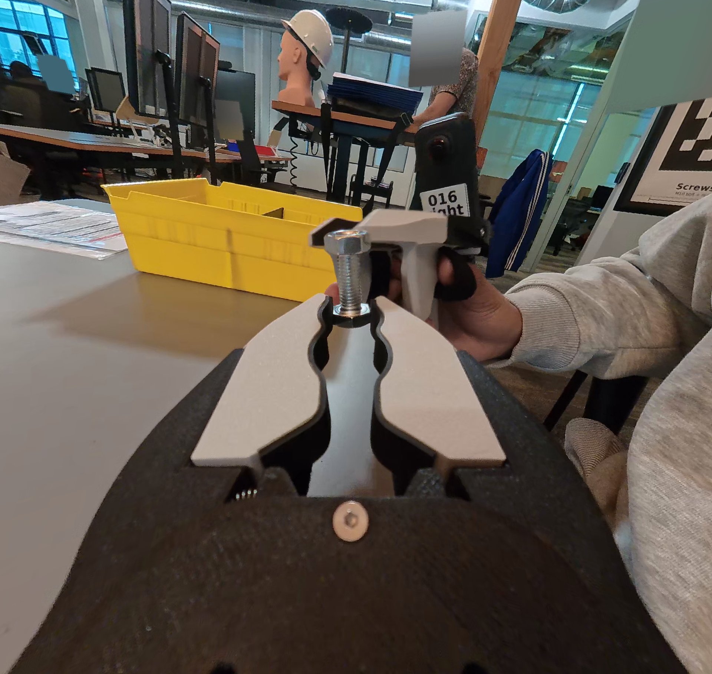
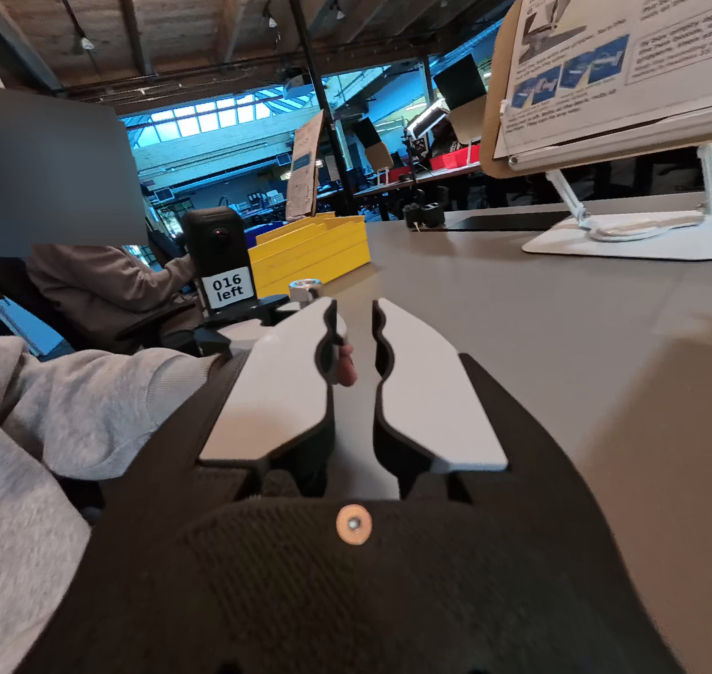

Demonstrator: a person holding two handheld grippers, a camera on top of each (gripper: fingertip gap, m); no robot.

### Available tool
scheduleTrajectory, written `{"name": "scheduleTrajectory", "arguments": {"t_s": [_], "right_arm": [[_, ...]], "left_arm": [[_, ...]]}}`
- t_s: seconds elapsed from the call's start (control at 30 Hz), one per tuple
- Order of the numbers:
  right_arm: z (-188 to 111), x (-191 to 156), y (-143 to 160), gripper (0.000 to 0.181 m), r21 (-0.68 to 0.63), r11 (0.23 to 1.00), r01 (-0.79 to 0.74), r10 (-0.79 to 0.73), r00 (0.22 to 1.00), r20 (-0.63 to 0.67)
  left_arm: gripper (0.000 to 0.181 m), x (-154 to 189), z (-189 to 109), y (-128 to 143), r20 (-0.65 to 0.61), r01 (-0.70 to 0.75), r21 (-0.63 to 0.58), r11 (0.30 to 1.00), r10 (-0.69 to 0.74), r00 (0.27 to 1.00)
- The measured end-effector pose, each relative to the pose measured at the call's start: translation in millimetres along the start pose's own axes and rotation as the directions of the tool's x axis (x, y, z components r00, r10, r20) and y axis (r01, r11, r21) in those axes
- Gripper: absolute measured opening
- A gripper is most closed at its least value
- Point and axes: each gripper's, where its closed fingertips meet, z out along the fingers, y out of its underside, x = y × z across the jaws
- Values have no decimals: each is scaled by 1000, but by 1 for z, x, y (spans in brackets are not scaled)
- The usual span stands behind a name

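A steel bolt [image 1: 348, 266] is standing upright, its nut [image 1: 350, 318] pinched in the left hand-held gripper [image 1: 350, 314]. The right hand-held gripper [image 2: 354, 322] is sitting narrowly parted beside the bolt head, gripping nothing visible. Only the right wrist view is showing an instruction board [image 2: 601, 58] on the counter [image 2: 539, 347].

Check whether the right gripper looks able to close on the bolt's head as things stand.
Probably yes. The right gripper is open, its tips beside the bolt head; the left gripper grips only the nut below, so the head stands bare.
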Motion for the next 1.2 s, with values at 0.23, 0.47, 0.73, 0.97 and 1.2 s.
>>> {"name": "scheduleTrajectory", "arguments": {"t_s": [0.23,0.47,0.73,0.97,1.2], "right_arm": [[4,-24,-1,26,15,999,42,-43,994,97],[2,-6,-1,20,12,1000,-24,24,999,28],[4,-23,-3,31,28,999,-36,33,994,105],[-1,-5,-6,28,48,994,-103,100,994,49],[5,-20,0,31,17,999,-31,30,996,89]], "left_arm": [[19,0,0,0,1,0,0,1000,0,1000],[18,0,0,0,1,2,1,1000,-2,1000],[19,0,0,0,1,1,2,1000,-1,1000],[19,1,0,0,-1,-3,-2,1000,3,1000],[19,1,0,0,1,-9,0,1000,9,1000]]}}
